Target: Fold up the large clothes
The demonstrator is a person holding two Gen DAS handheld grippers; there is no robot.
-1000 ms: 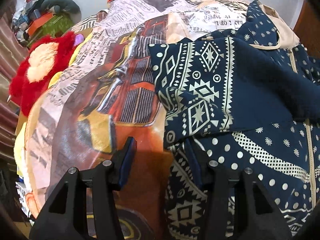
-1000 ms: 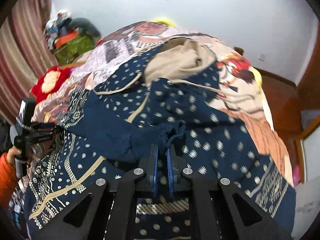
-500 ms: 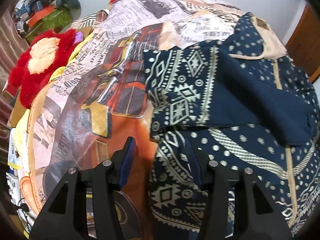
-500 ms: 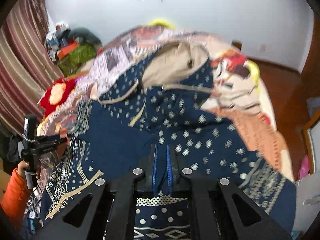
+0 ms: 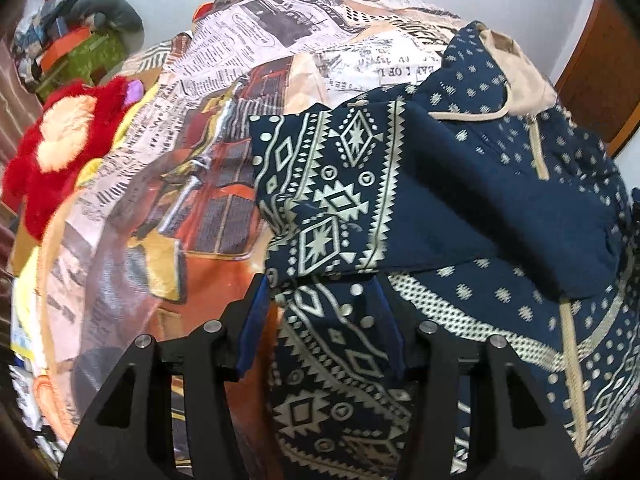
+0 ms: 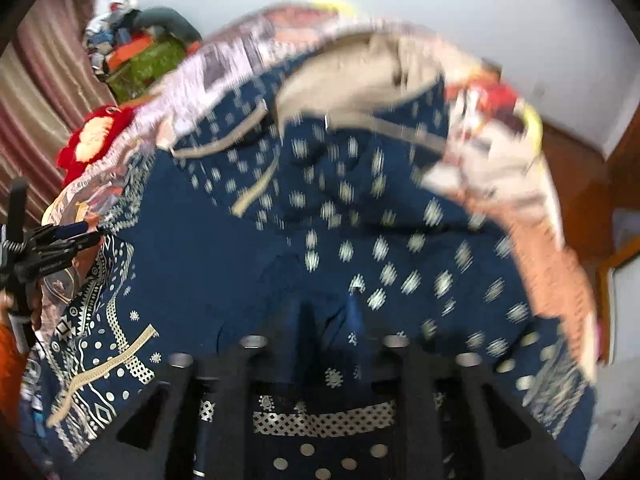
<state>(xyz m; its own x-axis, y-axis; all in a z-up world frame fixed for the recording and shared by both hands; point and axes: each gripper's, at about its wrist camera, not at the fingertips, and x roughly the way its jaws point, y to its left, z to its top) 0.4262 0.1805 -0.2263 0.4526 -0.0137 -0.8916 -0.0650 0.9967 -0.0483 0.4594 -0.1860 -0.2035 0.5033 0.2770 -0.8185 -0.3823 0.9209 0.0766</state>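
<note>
A navy hoodie (image 5: pixel 500 208) with cream tribal print and a beige hood (image 5: pixel 516 68) lies spread on the bed. One sleeve is folded across its body, patterned cuff (image 5: pixel 320 200) at the left. My left gripper (image 5: pixel 318 328) stands open just over the hoodie's left edge, and the cloth under it is not pinched. In the blurred right wrist view my right gripper (image 6: pixel 326 332) hangs low over the hoodie (image 6: pixel 360 220). Its jaws are opening, with navy fabric loose between them. The left gripper (image 6: pixel 76 240) shows at the far left there, held by a hand.
The bed cover (image 5: pixel 168 208) has a newspaper and car print. A red plush toy (image 5: pixel 60 152) lies at the bed's left side, with a green box (image 5: pixel 84 52) of clutter behind it. A wooden door (image 5: pixel 592 80) is on the right and striped curtains (image 6: pixel 44 92) on the left.
My right gripper was shut on a fold of navy fabric and its jaws have parted, so the fabric now lies loose. The left gripper has drawn back slightly, still open.
</note>
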